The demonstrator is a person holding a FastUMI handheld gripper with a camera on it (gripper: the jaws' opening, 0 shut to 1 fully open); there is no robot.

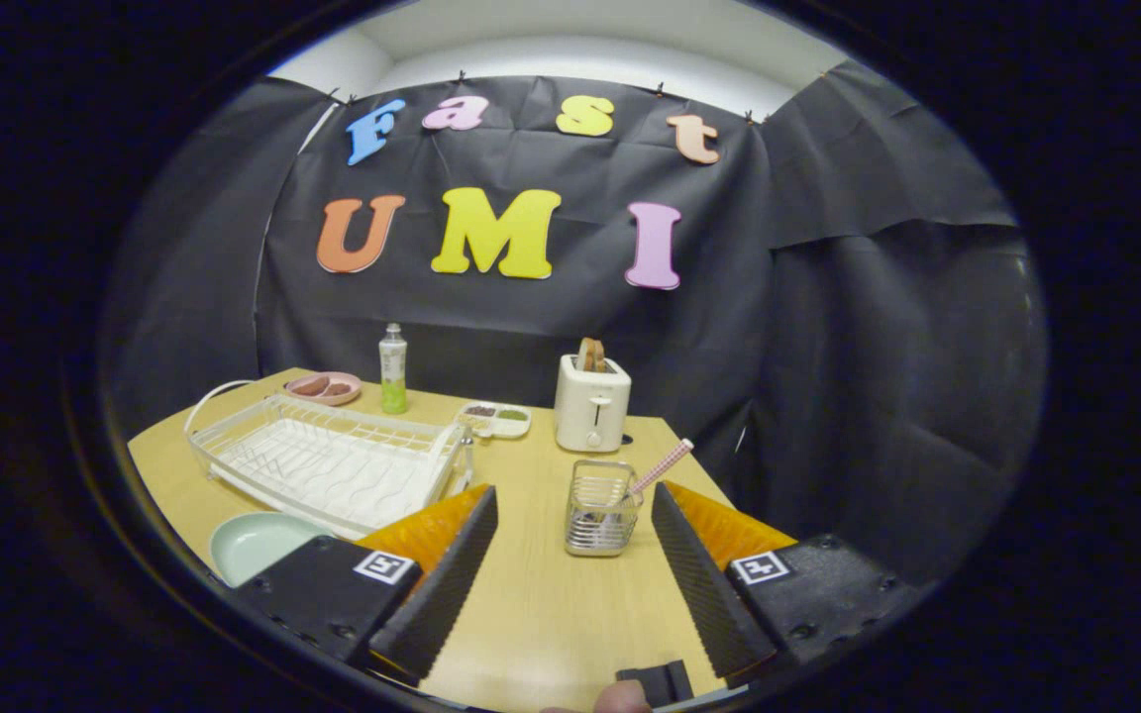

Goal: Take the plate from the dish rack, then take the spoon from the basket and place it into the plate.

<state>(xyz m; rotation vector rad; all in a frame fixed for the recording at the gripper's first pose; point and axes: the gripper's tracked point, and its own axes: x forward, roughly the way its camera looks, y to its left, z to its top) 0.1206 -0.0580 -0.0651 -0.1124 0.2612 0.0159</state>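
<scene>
**Desk inventory: fingers spread, nothing held**

- Gripper (573, 540): low over the near part of the desk (541, 614). Its two ribbed black fingers (447, 584) stand wide apart with bare wood between them and grip nothing.
- Basket (601, 507): small wire cutlery holder, upright on the desk, just ahead of the fingers and closer to the right one.
- Spoon (663, 465): standing in the basket, its pink-checked handle leaning out to the right, over the tip of the right finger. The bowl end is hidden among the wires.
- Plate (256, 543): pale green, lying flat on the desk just in front of the dish rack, to the left of the left finger and partly hidden behind the gripper's body.
- Dish rack (328, 460): white wire rack on a white tray, beyond the left finger; no dishes stand in it.
- Toaster (591, 403): cream, upright beyond the basket, with bread sticking out of the slot.
- Bottle (392, 369): upright at the back of the desk, clear above and green liquid below.
- Pink dish (324, 387): left of the bottle, holding dark food.
- White divided tray (496, 418): between the rack and the toaster, with small portions of food.
</scene>
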